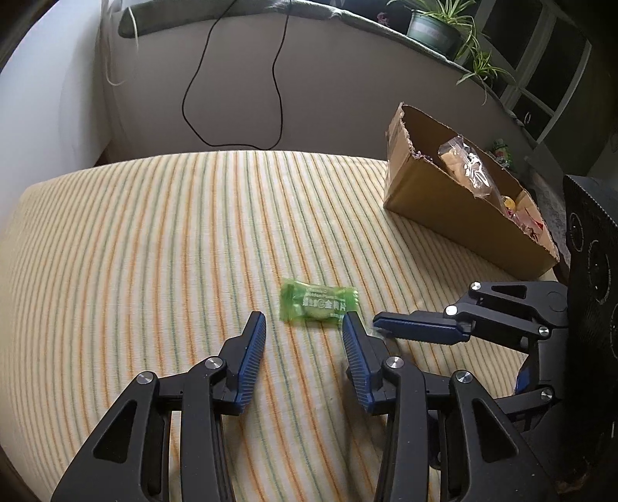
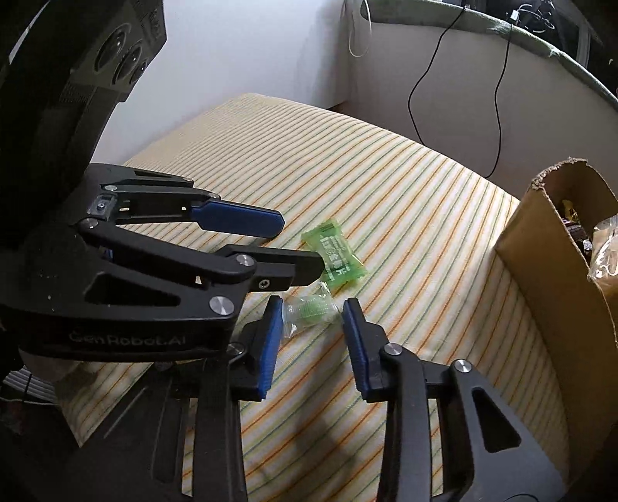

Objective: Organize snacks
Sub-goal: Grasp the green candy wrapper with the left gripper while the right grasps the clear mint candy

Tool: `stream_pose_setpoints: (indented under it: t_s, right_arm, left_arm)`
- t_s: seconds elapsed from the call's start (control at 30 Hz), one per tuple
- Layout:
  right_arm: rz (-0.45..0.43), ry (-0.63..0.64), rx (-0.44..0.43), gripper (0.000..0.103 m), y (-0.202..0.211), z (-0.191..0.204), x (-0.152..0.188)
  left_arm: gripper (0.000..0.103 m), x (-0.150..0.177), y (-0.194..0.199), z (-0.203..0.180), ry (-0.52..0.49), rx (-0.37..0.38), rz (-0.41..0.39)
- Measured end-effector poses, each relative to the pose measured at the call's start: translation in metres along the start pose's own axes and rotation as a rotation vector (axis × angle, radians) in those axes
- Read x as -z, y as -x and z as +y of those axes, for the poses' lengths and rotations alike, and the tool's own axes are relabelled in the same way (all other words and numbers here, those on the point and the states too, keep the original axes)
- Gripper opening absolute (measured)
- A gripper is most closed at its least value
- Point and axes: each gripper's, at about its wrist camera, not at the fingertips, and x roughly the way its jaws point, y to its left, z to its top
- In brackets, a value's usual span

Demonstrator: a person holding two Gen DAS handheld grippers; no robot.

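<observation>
A green wrapped candy [image 1: 317, 305] lies on the striped cloth, just beyond my open left gripper [image 1: 305, 324]; it also shows in the right wrist view [image 2: 335, 255]. A second, paler green candy in clear wrap [image 2: 309, 311] lies between the fingertips of my open right gripper [image 2: 313, 309], touching the left pad. In the left wrist view the right gripper [image 1: 380, 322] comes in from the right, close to my right finger. A torn cardboard box [image 1: 455, 208] with several wrapped snacks stands at the far right.
The striped cloth [image 1: 154, 251] covers a cushioned surface that drops off at the far and left edges. A black cable [image 1: 235, 89] hangs on the wall behind. Potted plants [image 1: 436, 27] stand on a ledge at the back right.
</observation>
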Motion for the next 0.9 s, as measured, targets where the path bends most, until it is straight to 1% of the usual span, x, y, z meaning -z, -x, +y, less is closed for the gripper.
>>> stream_pose_setpoints:
  t_s: [0.13, 0.2, 0.33, 0.37, 0.5, 0.63, 0.7, 0.73, 0.77, 0.9]
  right_arm:
    - [0.004, 0.002, 0.022, 0.033, 0.005, -0.006, 0.003]
    - [0.006, -0.004, 0.03, 0.032, 0.007, -0.011, 0.004]
    - [0.007, -0.021, 0.045, 0.032, 0.01, -0.024, 0.006]
    - [0.007, -0.024, 0.054, 0.032, 0.011, -0.027, 0.007]
    - [0.008, -0.037, 0.076, 0.032, 0.014, -0.036, 0.01]
    - [0.011, -0.049, 0.088, 0.032, 0.017, -0.043, 0.013]
    - [0.012, -0.053, 0.093, 0.032, 0.016, -0.045, 0.013]
    - [0.012, -0.055, 0.095, 0.032, 0.017, -0.046, 0.013]
    - [0.013, -0.054, 0.097, 0.032, 0.017, -0.046, 0.013]
    - [0.014, -0.052, 0.101, 0.031, 0.019, -0.045, 0.014]
  left_arm:
    - [0.04, -0.002, -0.001, -0.003, 0.003, 0.008, 0.002]
    - [0.04, -0.003, -0.004, -0.005, -0.003, -0.002, 0.002]
    - [0.042, -0.008, -0.01, -0.015, -0.047, -0.05, 0.003]
    - [0.043, -0.008, -0.011, -0.018, -0.064, -0.064, 0.003]
    - [0.043, -0.005, -0.017, -0.033, -0.147, -0.134, -0.005]
    - [0.045, -0.001, -0.019, -0.04, -0.209, -0.176, -0.019]
    - [0.04, 0.0, -0.018, -0.04, -0.216, -0.175, -0.025]
    - [0.035, 0.001, -0.018, -0.04, -0.222, -0.174, -0.028]
    - [0.032, 0.002, -0.017, -0.042, -0.229, -0.176, -0.031]
    - [0.029, 0.002, -0.015, -0.038, -0.204, -0.156, -0.037]
